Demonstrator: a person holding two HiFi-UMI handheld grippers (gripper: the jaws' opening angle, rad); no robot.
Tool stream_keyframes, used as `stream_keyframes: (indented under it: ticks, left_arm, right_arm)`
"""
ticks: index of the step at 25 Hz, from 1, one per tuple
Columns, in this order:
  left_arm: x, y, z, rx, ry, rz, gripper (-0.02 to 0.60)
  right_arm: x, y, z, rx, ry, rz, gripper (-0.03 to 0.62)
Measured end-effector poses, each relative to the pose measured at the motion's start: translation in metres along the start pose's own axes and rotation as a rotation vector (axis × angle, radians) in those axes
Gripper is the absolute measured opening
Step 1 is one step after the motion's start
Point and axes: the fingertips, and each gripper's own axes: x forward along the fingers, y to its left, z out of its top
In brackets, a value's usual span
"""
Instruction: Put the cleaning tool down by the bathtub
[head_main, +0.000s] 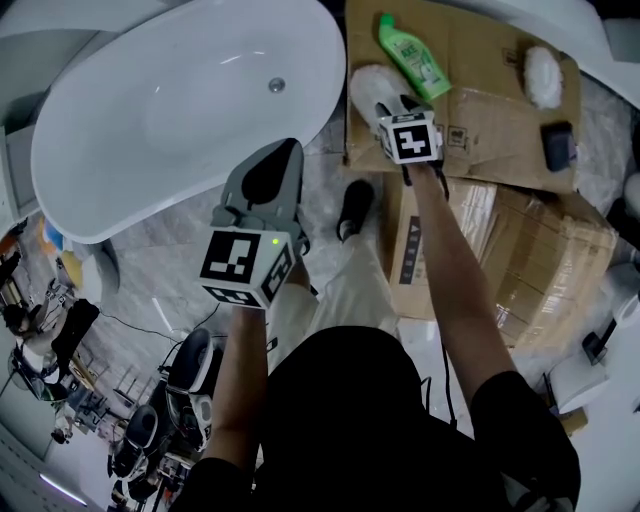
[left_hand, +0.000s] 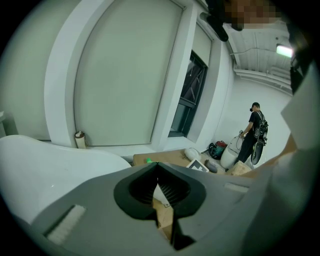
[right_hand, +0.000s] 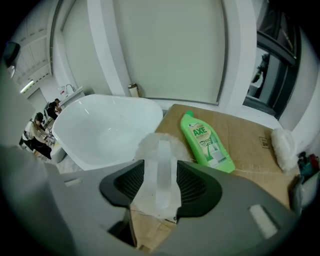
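Though free, duster (right_hand: 161, 147) (white) inside gripper (right_hand: 160, 169).

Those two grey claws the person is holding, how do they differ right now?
The left gripper's jaws are together with nothing between them. The right gripper's jaws stand apart, with the clear handle of the fluffy white cleaning tool between them, not pinched. The left gripper hangs by the bathtub's rim, while the right gripper is over the cardboard. Both are grey and carry a marker cube.
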Motion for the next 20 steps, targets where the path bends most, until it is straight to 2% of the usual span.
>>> stream_keyframes:
  ticks: [15,20]
  left_arm:
    - [-0.044,-0.027,0.010,0.007,-0.032,-0.010,-0.002]
    - [-0.050,-0.039,0.015,0.034,-0.039,-0.029,-0.002]
  right_arm:
    - [-0.079,0.032,0.004,-0.020,-0.089,0.030,0.187]
    - [-0.108,0.041,0.009,-0.038,-0.140,0.026,0.187]
